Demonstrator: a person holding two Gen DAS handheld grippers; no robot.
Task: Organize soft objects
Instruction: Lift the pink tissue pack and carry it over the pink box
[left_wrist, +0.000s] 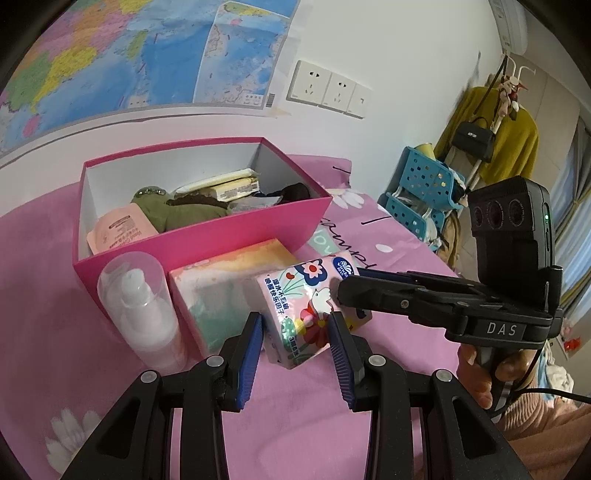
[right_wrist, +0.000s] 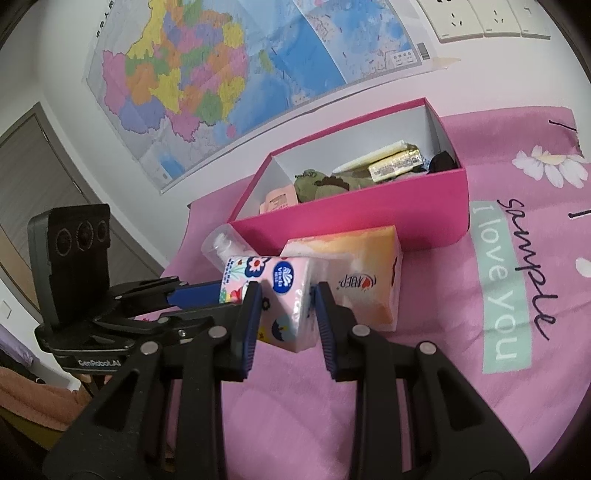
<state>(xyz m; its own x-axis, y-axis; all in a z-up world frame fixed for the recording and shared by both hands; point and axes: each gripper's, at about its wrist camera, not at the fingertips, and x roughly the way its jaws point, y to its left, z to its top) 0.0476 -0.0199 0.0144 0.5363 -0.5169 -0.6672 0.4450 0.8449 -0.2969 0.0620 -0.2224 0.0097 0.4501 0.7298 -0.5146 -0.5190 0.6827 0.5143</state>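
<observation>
- Left tool: blue pads clamped on either side of floral tissue pack.
- Right tool: also pinching the same pack from its end; pack tilted, over pink cloth.
- Just behind: orange tissue box, clear-capped bottle.
- Farther: pink box holding green plush and packets.

A pink sheet, printed with white daisies and lettering, is spread over the supporting surface; whether a bed or a table lies beneath cannot be told. An open pink box is set on it. Just in front of the box, a clear-capped bottle and an orange tissue pack are placed. A floral tissue pack is seen beside the orange one; whether it rests on the sheet cannot be told.
</observation>
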